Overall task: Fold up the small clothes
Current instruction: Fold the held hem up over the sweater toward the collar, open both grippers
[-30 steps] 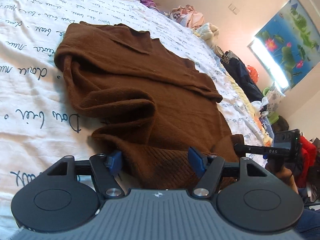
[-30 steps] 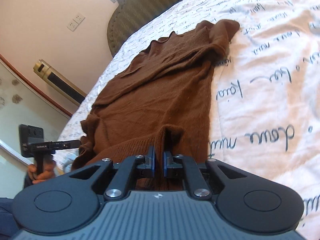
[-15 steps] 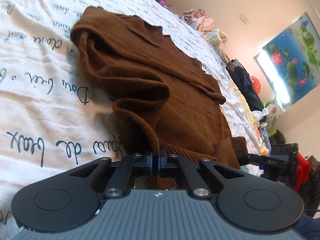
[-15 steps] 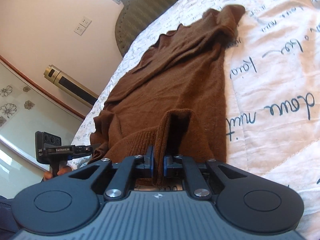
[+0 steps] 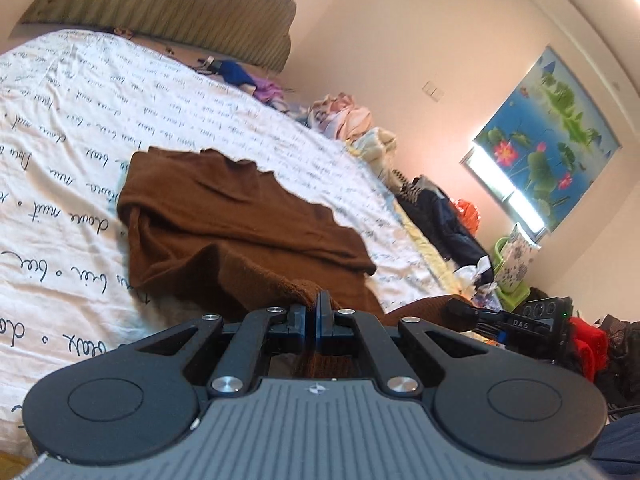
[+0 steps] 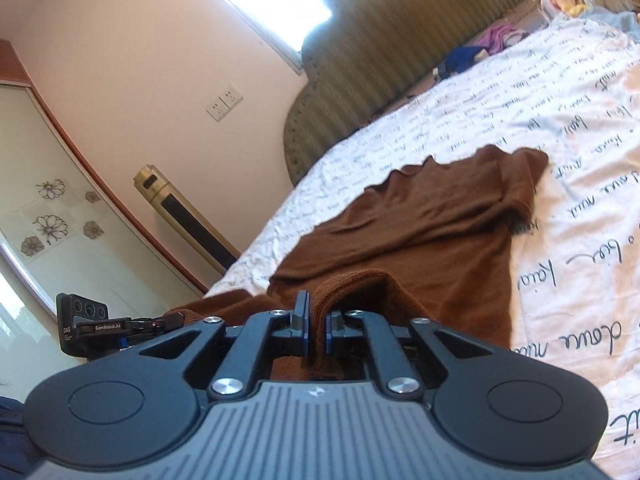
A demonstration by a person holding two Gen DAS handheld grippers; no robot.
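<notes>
- The brown sweater [image 5: 236, 216] lies on the bed sheet [image 5: 60, 184], a white sheet covered in dark handwritten script; the far part of the garment rests flat on the sheet, while the near ribbed hem rises off it toward both grippers.
- The left gripper [image 5: 311, 316] is clamped on the sweater's hem, its blue-padded fingers pressed together with a ridge of brown knit pinched between them.
- The right gripper [image 6: 316, 320] grips another stretch of the same hem; a thicker fold of knit sits between its fingers, so they stand slightly apart around the cloth.
- In the left wrist view the right gripper appears at the near right edge of the sweater, with brown fabric bunched at its tip.
- In the right wrist view the left gripper [image 6: 176, 322] shows at the sweater's near left corner; its fingertips are too small there to judge, though cloth seems to meet them.
- Beyond the sweater, at the head of the sheet, stands a striped olive headboard [image 6: 400, 40].
- A pile of mixed clothes [image 5: 352, 120] lines the sheet's far edge, to the right of the sweater in the left wrist view.
</notes>
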